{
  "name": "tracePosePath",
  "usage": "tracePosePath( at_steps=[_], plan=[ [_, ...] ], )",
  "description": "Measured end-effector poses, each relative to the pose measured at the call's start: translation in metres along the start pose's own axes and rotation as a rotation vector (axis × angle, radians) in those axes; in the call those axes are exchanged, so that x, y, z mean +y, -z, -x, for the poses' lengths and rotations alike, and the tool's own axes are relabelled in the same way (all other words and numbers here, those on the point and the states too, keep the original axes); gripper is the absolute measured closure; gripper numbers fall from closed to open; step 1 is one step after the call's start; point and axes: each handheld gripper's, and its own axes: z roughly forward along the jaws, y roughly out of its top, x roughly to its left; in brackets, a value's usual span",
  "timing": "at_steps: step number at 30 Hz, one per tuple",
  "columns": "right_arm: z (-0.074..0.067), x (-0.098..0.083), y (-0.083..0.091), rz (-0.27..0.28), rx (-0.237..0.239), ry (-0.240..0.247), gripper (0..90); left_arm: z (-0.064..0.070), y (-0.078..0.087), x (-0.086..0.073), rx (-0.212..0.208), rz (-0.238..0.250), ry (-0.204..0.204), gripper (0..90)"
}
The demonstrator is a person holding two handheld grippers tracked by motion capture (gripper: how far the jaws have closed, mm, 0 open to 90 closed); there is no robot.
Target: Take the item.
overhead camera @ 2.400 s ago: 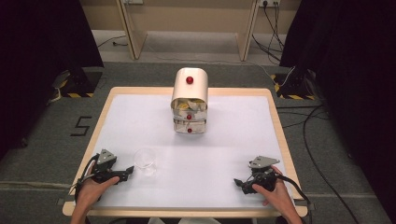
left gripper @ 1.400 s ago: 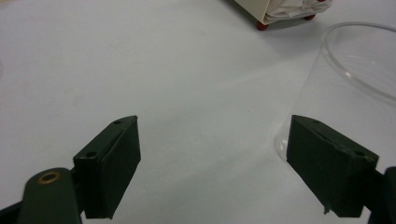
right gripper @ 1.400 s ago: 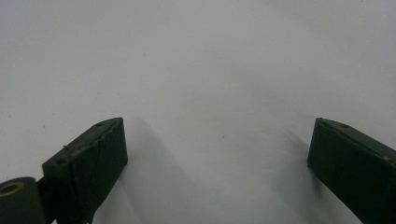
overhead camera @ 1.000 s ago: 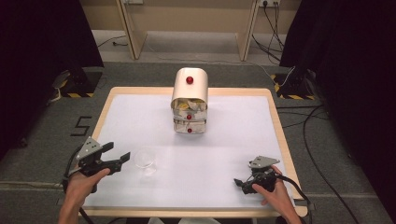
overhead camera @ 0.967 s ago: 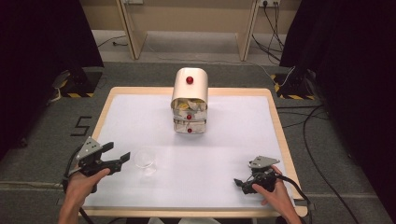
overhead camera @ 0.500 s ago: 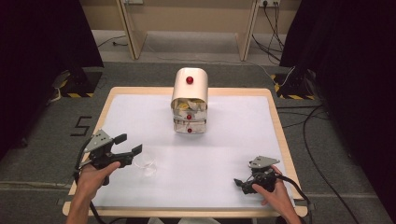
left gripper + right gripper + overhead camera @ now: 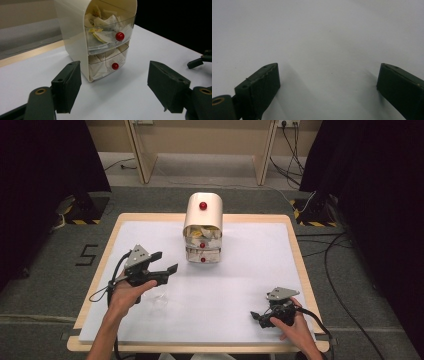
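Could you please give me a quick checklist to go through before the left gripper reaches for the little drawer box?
1. Left gripper empty, its jaws wide though they have just been closing a little: ok.
2. It faces the drawer box: ok.
3. Red knobs on both drawers free to reach: ok.
4. Clear cup beside the left hand out of the path: cannot tell.
5. Right gripper open, resting low on the table, apart: ok.
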Motion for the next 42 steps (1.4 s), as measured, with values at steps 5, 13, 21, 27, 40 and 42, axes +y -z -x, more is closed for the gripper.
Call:
tracePosePath(
  at_steps=[5, 13, 21, 27, 40, 42],
  plan=[
    [0.000, 0.000, 0.000, 0.000, 0.000, 0.000, 5.3, 0.004, -0.013, 0.007, -0.008, -0.005, -0.017, 29.0],
    [0.000, 0.000, 0.000, 0.000, 0.000, 0.000, 5.3, 0.012, -0.030, 0.020, -0.032, -0.011, -0.030, 29.8],
    [0.000, 0.000, 0.000, 0.000, 0.000, 0.000, 5.3, 0.022, -0.054, 0.036, -0.032, -0.016, -0.054, 30.7],
    [0.000, 0.000, 0.000, 0.000, 0.001, 0.000, 5.3, 0.025, -0.072, 0.041, -0.032, -0.015, -0.067, 30.8],
    [0.000, 0.000, 0.000, 0.000, 0.001, 0.000, 5.3, 0.019, -0.093, 0.045, 0.013, -0.009, -0.075, 32.0],
    [0.000, 0.000, 0.000, 0.000, 0.001, 0.000, 5.3, 0.018, -0.093, 0.046, 0.003, -0.008, -0.066, 32.2]
  ],
)
